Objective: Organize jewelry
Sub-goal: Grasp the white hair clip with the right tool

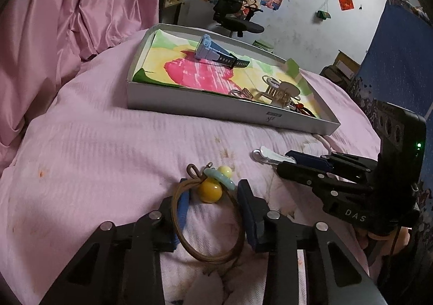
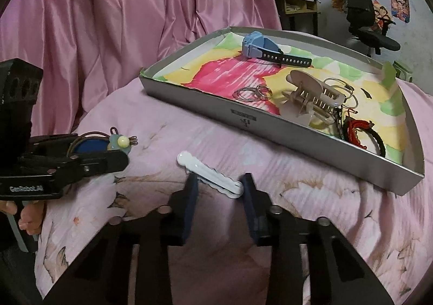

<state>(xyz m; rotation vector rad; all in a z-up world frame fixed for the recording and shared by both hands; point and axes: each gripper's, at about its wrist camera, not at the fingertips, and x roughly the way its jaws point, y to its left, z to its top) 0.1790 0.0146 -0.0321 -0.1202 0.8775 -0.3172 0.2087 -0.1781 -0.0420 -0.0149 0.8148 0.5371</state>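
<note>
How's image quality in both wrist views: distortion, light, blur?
Left wrist: heavy fisheye bend, dark corner vignette, dim flat light; bracelet between the left gripper fingers is sharp. Right wrist: same bend bows the tray edge; white hair clip is slightly overexposed.

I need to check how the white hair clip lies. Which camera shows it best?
The right wrist view: the white hair clip lies in full between the open right gripper. The left wrist view shows only its tip past that gripper's fingers.
</note>
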